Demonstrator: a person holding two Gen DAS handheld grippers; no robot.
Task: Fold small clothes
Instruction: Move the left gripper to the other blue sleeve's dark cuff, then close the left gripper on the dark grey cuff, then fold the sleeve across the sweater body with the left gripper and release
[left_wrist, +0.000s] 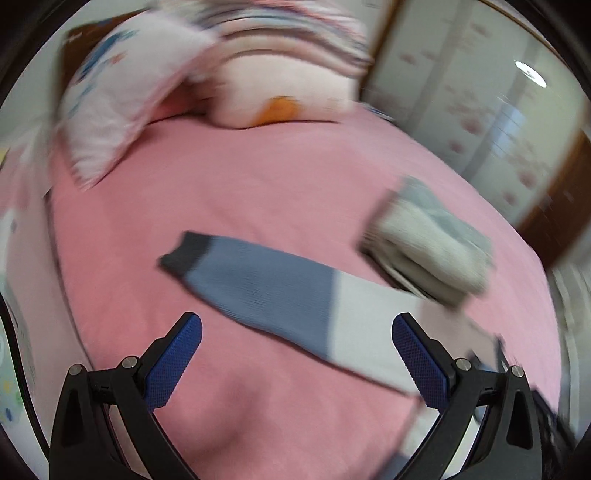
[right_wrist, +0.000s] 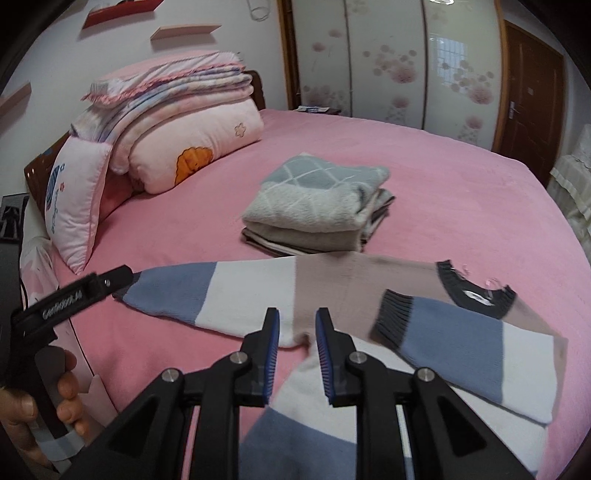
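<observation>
A small colour-block sweater (right_wrist: 332, 291) in blue, white and dusty pink lies on the pink bed (right_wrist: 461, 192). One sleeve is folded across its body; the other sleeve (left_wrist: 266, 284) stretches left, ending in a dark cuff. My left gripper (left_wrist: 295, 343) is open, hovering just above that sleeve; it also shows in the right wrist view (right_wrist: 110, 278) by the cuff. My right gripper (right_wrist: 295, 332) hangs over the sweater's side near the armpit, its jaws a narrow gap apart with nothing between them.
A stack of folded clothes (right_wrist: 317, 203), topped by a grey checked piece, sits behind the sweater. Pillows and folded blankets (right_wrist: 177, 122) are piled at the bed's head. A wardrobe (right_wrist: 388, 62) and door (right_wrist: 528, 85) stand beyond.
</observation>
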